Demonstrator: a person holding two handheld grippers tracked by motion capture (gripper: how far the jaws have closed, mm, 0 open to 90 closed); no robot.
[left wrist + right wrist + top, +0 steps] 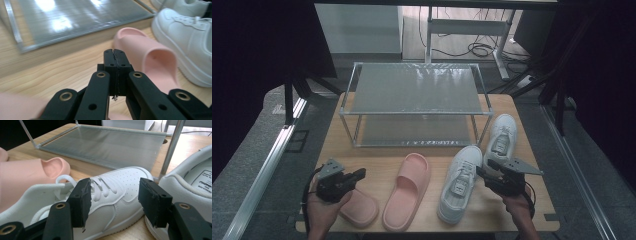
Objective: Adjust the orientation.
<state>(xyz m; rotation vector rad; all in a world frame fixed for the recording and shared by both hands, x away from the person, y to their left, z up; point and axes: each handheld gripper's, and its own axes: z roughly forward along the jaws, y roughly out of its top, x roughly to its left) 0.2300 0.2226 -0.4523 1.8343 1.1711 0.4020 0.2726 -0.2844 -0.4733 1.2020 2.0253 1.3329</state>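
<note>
White leather sits between my right gripper's [113, 202] parted jaws; that is the near sneaker [459, 182], lying toe toward the rack [414, 87] on the wooden table [372, 165]; in the right gripper view my jaws stand wide on either side of its laced upper, and I cannot tell whether either pad touches it; the second sneaker [502, 132] lies just beside it to the right, nearer the rack's front leg. My left gripper [115, 56] has its jaws pressed together with nothing between them; it hovers over the bare wood, pointed toward the pink slide [408, 190] that lies just left of the near sneaker; the other pink slide [359, 207] lies under my left hand [323, 212] at the table's front edge.
</note>
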